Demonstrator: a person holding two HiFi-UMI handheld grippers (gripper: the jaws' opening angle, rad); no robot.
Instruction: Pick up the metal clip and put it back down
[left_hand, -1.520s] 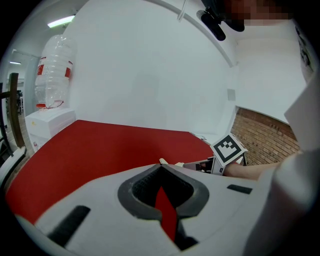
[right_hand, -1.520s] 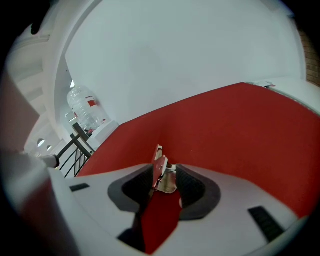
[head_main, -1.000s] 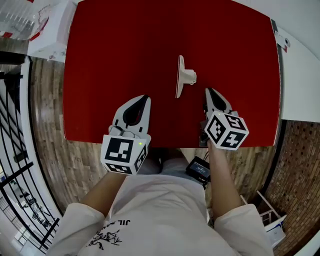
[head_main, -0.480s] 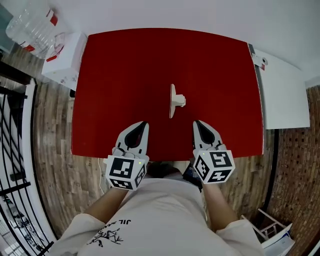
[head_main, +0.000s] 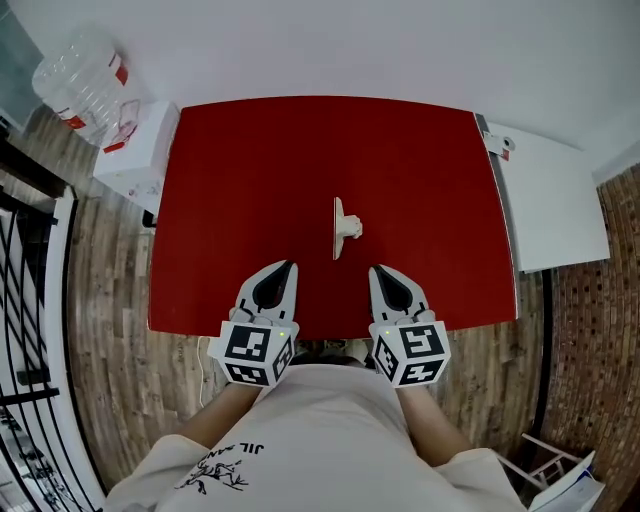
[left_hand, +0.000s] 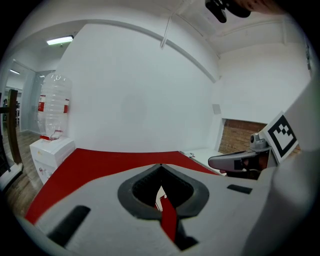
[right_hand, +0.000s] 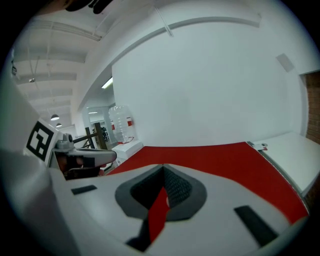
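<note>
The clip (head_main: 343, 228), a pale flat plate with a short knob on its right side, stands on edge in the middle of the red table (head_main: 250, 170). Nothing touches it. My left gripper (head_main: 290, 265) hovers over the table's front edge, left of the clip and nearer to me, its jaws shut and empty. My right gripper (head_main: 375, 270) hangs beside it, also shut and empty, just right of the clip's line. In the left gripper view the jaw tips (left_hand: 160, 165) meet, and a white sliver of the clip (left_hand: 160, 196) shows through the hole behind them. The right gripper view shows closed tips (right_hand: 162, 166) over red tabletop.
A big water bottle (head_main: 85, 75) rests on a white box (head_main: 135, 150) off the table's back left corner. A white table (head_main: 555, 200) adjoins the red one on the right. A black railing (head_main: 20, 300) runs along the left. The floor is wood planks.
Both grippers have drawn back from the clip toward the table's front edge and risen. The right gripper, earlier beside the clip, is now clear of it. The clip has stayed put.
</note>
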